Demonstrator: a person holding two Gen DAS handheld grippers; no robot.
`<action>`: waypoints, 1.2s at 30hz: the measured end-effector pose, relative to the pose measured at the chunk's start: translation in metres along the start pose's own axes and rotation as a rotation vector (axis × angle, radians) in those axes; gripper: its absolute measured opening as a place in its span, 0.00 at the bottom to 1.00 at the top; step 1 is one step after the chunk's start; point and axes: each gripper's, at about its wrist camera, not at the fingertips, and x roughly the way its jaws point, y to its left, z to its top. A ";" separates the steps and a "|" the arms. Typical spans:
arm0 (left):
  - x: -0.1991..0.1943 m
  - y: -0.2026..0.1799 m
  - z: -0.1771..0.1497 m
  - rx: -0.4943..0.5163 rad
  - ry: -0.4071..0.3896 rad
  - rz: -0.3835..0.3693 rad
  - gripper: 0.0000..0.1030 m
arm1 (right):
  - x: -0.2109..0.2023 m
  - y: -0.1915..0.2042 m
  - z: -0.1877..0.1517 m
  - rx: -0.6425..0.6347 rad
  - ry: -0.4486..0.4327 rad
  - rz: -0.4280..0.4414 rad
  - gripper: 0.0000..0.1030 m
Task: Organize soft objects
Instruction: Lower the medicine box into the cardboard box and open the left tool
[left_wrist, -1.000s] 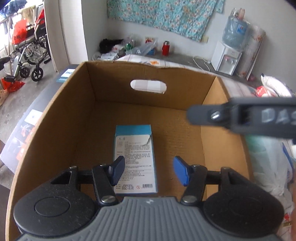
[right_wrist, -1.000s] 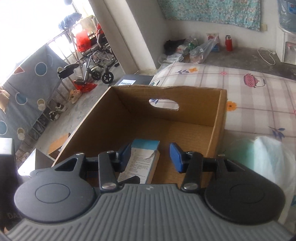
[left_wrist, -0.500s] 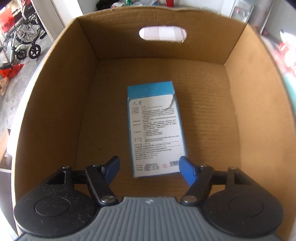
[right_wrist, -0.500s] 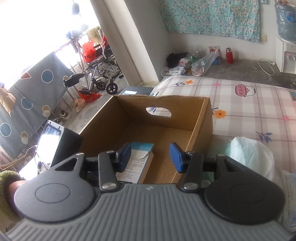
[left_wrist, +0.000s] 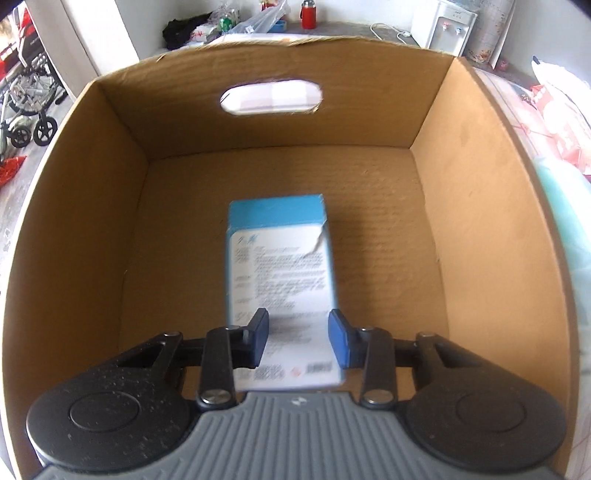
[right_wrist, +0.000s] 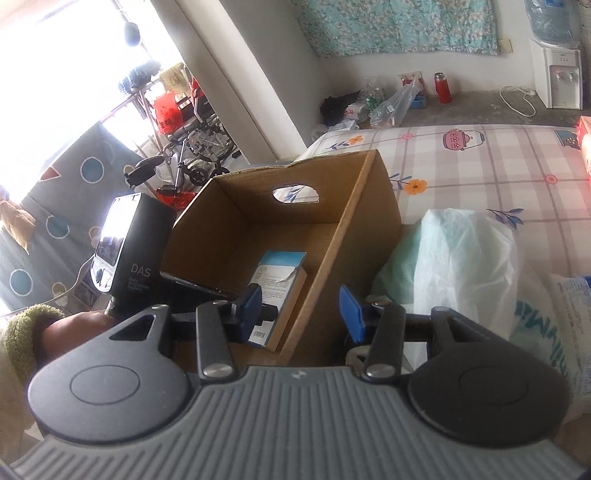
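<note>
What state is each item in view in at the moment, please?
cardboard box: open-topped, upright.
blue and white carton: lying flat on the cardboard box floor, label up.
left tongs: closing above the carton, pads not on it.
right tongs: open, empty.
white plastic bag: crumpled beside the cardboard box.

The print on the blue box (left_wrist: 280, 280) is too blurred to read. The left gripper's (left_wrist: 298, 338) body hides the box's near end. The bag (right_wrist: 454, 266) is cut off by the right edge.

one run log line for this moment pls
left tongs: closing above blue box, not gripping | right tongs: empty, over box wall | cardboard box: holds blue box only
</note>
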 end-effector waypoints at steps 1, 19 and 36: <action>0.002 -0.003 0.004 0.007 -0.003 0.006 0.35 | -0.002 -0.002 -0.001 0.008 -0.002 -0.005 0.45; -0.017 0.015 -0.006 -0.020 0.052 0.006 0.85 | -0.010 -0.015 -0.005 0.060 -0.008 0.002 0.49; 0.001 -0.024 0.014 0.062 0.022 -0.054 0.70 | -0.018 -0.033 -0.008 0.093 -0.013 -0.034 0.54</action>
